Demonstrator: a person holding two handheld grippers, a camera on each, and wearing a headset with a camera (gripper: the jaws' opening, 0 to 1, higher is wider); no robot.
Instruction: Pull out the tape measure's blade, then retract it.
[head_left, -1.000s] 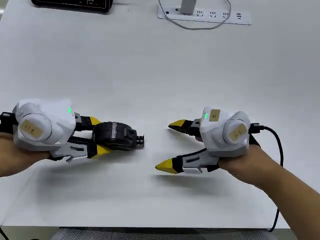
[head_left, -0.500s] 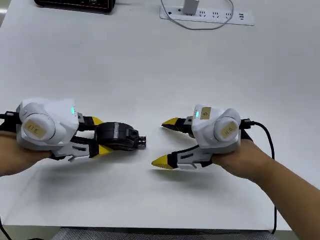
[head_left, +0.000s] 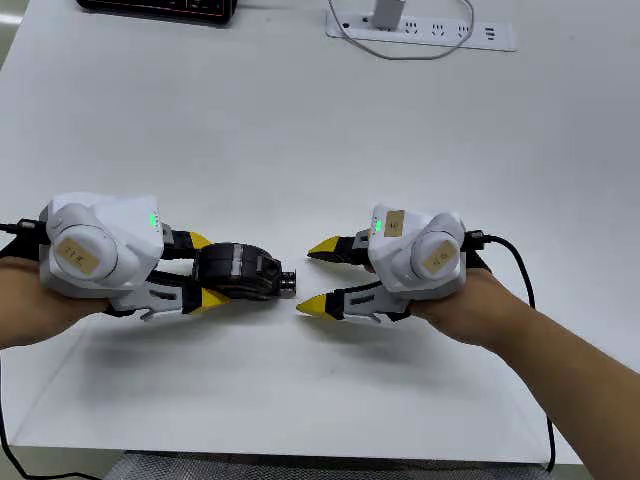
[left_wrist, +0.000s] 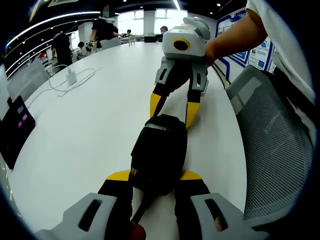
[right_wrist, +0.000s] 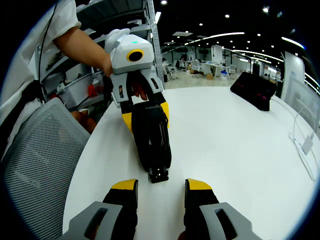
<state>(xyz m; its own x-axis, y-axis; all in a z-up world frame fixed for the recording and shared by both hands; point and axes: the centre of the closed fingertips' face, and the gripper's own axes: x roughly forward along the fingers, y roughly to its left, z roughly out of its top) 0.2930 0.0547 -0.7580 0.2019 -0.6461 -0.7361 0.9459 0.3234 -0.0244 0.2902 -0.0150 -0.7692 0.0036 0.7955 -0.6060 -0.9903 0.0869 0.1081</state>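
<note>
Left gripper (head_left: 207, 270) pinches the tape (head_left: 240, 272) on the worktop (head_left: 300, 130)
Right gripper (head_left: 312, 278) faces the tape's blade end, just short of it, fingers (head_left: 325, 246) spread

Your right hand-held gripper (right_wrist: 161, 186) rose from 6 o'clock, its yellow-tipped jaws parted over the white tabletop (right_wrist: 240, 150). Just beyond the gap, toward 12 o'clock, sat the black tape measure (right_wrist: 151, 137), its hook end pointing back at you. Your left hand-held gripper (right_wrist: 146, 116) reached in from 11 o'clock and clamped the far end. A grey mesh chair (right_wrist: 35, 165) stood at 9 o'clock.
</note>
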